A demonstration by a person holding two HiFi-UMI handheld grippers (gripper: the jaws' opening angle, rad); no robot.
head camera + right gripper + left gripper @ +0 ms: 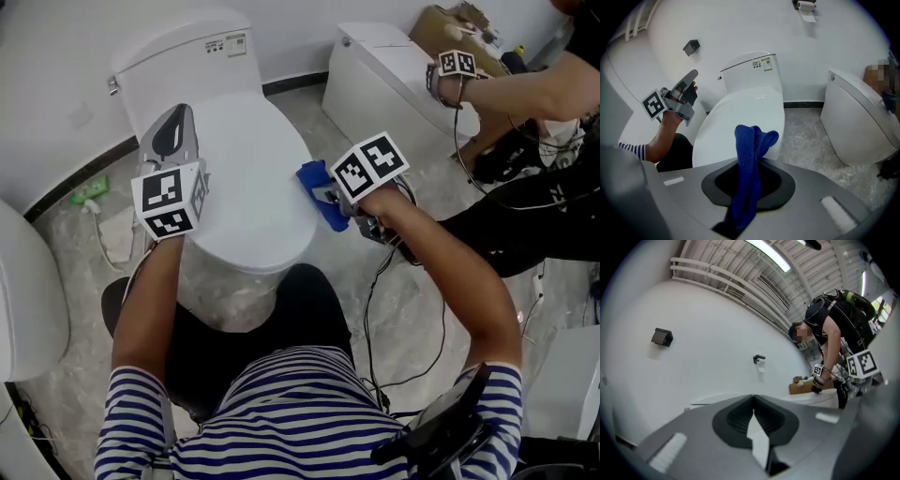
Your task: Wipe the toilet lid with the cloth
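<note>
Gripping the blue cloth [749, 154] in the right gripper [330, 199], clamping both jaws on its folded middle and leaving a soft loop poking up past the tips. Holding it at the right rim of the closed toilet lid [246, 178], toward the front, too close to say whether touching or just beside. Judging the cloth as light, limp and knitted: likely bunching and dragging on the glossy lid rather than lying flat, so probably needing pressing down with the loose loop and not the hard jaw tips. Rating the hold at the fold as sound enough. Judging the lid as smooth, hard, gently domed and slippery, falling away at every edge. Hovering the left gripper [173, 136] at the lid's left side, pointing toward the tank [187, 61], pressing its jaws together on nothing. Finding open room across the whole lid top. Watching the tank at the back, the second toilet [384, 70] near on the right, another person [525, 89] working beyond it, and cables [367, 319] trailing over the floor [412, 314] under the right arm.
</note>
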